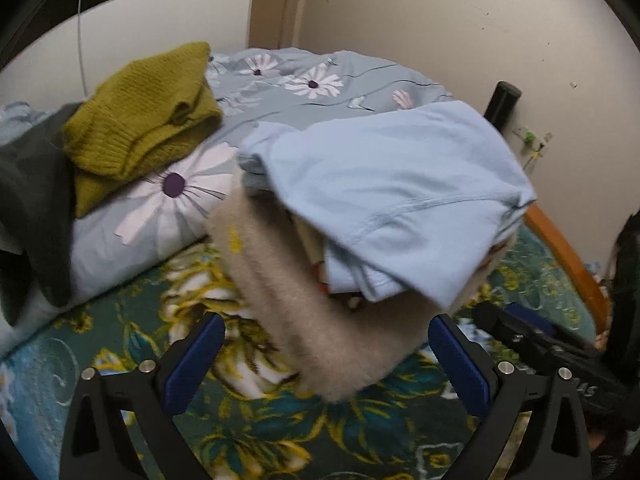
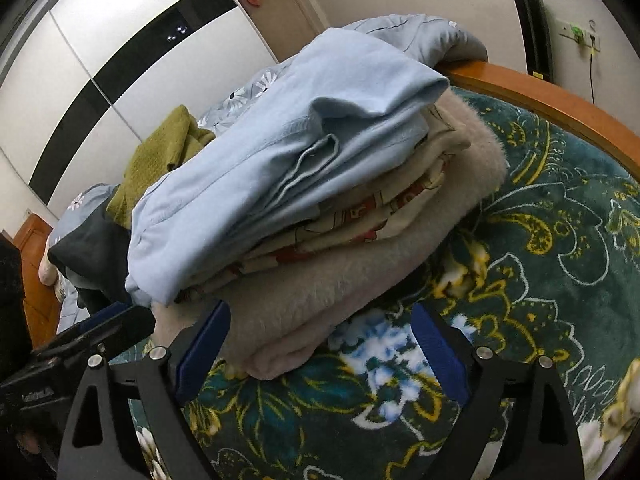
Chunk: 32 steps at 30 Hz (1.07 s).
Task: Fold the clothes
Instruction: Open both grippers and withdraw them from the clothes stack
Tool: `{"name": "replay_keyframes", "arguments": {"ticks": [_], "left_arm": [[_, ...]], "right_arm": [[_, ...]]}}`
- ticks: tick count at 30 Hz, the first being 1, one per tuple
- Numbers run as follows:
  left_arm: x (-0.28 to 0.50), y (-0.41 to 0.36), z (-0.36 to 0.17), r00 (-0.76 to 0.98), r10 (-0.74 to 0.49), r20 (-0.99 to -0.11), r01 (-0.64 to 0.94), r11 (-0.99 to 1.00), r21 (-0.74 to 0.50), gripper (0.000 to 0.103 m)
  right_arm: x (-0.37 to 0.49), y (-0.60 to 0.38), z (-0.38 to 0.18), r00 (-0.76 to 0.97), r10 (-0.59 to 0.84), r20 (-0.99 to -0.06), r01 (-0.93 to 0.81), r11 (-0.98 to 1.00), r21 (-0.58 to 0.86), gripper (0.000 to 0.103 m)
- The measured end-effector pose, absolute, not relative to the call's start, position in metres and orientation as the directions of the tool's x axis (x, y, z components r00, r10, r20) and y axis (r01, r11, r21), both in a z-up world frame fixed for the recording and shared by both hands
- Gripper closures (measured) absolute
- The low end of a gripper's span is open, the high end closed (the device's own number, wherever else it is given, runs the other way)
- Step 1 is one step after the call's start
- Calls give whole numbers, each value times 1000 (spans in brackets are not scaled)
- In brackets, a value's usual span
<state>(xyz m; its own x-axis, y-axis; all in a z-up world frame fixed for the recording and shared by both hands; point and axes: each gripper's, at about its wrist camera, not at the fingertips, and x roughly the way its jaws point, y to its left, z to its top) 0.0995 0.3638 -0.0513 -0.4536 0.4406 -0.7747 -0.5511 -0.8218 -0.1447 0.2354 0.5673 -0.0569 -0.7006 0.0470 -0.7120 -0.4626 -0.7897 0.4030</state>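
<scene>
Clothes sit stacked in the middle of both views: a light blue garment (image 1: 384,184) folded on top, a cream printed piece (image 2: 360,216) with red patches sandwiched under it, and a fuzzy beige garment (image 1: 304,320) at the bottom, its edge drooping toward the lower centre of the left wrist view. The whole pile rests on a dark green floral blanket (image 2: 540,248). Left gripper (image 1: 326,360), bottom of frame, fingers spread wide, blue pads either side of the beige edge and no pad pressing on it. Right gripper (image 2: 322,348), same story: jaws well apart, the left pad just beside the beige corner, nothing clamped. In the right wrist view the other gripper's black body pokes in at lower left. Over at upper left of the left wrist view, an olive knit sweater (image 1: 140,120) lies on a pale blue flowered quilt (image 1: 320,84), with a dark grey garment (image 1: 36,200) at the far left. An orange wooden bed frame (image 2: 540,100) curves along the right.
</scene>
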Motion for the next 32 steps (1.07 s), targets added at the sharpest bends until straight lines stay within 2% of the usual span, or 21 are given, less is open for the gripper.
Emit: {"name": "replay_keyframes", "arguments": {"ticks": [14,18,32], "left_arm": [[105,358,-62,-513,403,-758,-550,-832,-71,0],[102,354,-67,-510,401,-761,-535,-841,-85,0],[99,351,-65,-547,418,-726,-536,-840,-80,0]], "right_arm": [[238,551,-54,-700,91,-708,-442,-834,331,10],[237,548,-53,-695,115,-709,-448,-841,303,0],[226,538,-46,-700,157,-696,-441,-862,249,0]]}}
